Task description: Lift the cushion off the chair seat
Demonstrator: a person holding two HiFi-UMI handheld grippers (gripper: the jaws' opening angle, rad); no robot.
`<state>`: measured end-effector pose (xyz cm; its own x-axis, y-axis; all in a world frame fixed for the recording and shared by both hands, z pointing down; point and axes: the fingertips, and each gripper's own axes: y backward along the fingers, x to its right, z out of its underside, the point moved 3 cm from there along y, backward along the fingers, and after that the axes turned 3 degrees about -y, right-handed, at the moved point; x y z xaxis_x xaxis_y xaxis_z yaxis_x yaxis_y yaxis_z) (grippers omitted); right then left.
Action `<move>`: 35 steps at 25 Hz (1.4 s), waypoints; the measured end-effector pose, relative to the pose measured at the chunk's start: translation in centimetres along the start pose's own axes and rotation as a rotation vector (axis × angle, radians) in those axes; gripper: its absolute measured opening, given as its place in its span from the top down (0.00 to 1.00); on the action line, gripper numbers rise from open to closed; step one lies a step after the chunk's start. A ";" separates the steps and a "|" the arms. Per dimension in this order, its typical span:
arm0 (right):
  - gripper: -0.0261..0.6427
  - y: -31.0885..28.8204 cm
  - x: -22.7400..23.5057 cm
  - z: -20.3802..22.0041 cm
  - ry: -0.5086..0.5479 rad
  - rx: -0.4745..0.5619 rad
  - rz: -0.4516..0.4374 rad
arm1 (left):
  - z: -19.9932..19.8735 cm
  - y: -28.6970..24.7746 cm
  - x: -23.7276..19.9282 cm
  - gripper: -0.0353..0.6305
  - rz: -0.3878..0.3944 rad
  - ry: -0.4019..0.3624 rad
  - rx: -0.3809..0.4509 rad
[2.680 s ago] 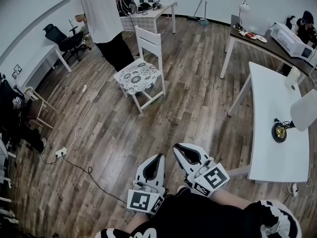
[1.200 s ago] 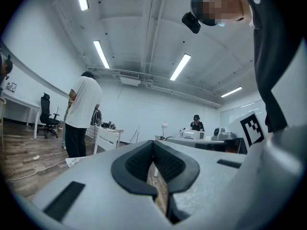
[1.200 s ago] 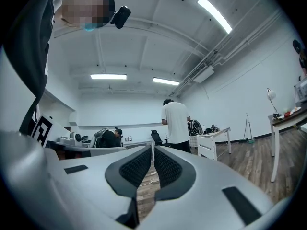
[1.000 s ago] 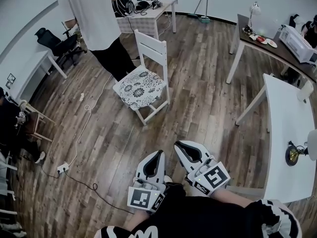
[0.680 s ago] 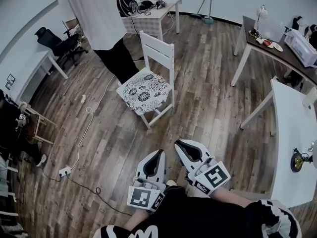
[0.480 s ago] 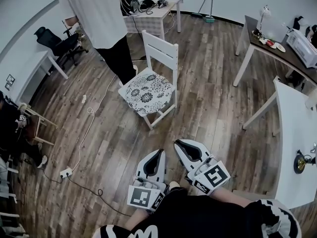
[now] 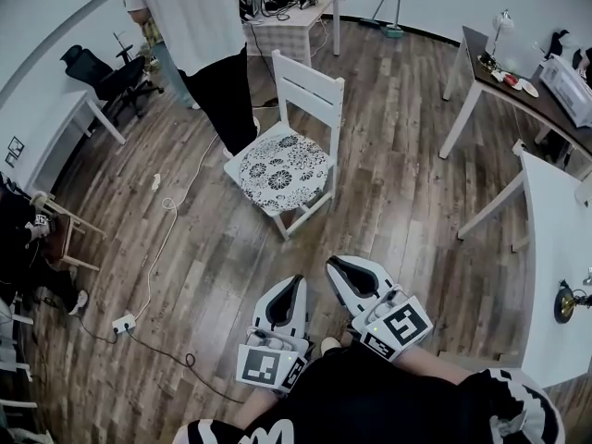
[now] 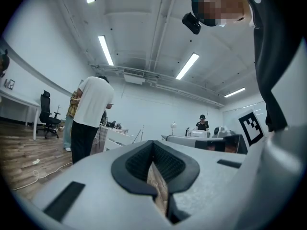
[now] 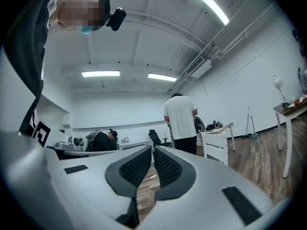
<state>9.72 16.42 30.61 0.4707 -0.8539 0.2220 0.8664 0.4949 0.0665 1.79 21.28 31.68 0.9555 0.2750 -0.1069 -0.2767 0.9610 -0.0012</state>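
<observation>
A white wooden chair (image 7: 310, 86) stands on the wood floor ahead of me, with a round flower-patterned cushion (image 7: 282, 169) lying on its seat. My left gripper (image 7: 298, 280) and right gripper (image 7: 333, 264) are held close to my body, side by side, well short of the chair. Both are shut with nothing between the jaws. In the left gripper view the left gripper (image 8: 153, 143) has its pads together. The right gripper (image 9: 152, 150) in its own view is likewise shut, with the chair (image 9: 215, 146) seen beyond it to the right.
A person in a white shirt (image 7: 194, 17) stands just behind and left of the chair. Cables (image 7: 162, 234) and a power strip (image 7: 118, 322) lie on the floor at left. A white table (image 7: 555, 248) is at right, a dark desk (image 7: 518, 77) beyond it.
The chair and cushion have slid nearer and a little rightwards in the head view as I walk towards them. Both grippers keep the same pose, still shut.
</observation>
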 end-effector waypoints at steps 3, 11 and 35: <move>0.91 -0.1 0.4 0.1 -0.001 -0.008 0.009 | 0.3 -0.2 -0.4 0.94 -0.005 0.012 -0.003; 0.91 -2.4 1.5 -0.1 -0.014 -0.015 -0.017 | -0.1 -1.2 -2.2 0.94 -0.047 0.014 0.000; 0.91 -14.7 13.3 -2.9 -0.022 -0.038 -0.109 | -1.8 -14.9 -10.4 0.94 -0.156 0.014 0.009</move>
<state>3.72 -2.72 29.80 0.3698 -0.8985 0.2364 0.9182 0.3922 0.0544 -4.24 4.07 31.00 0.9853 0.1222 -0.1197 -0.1243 0.9922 -0.0096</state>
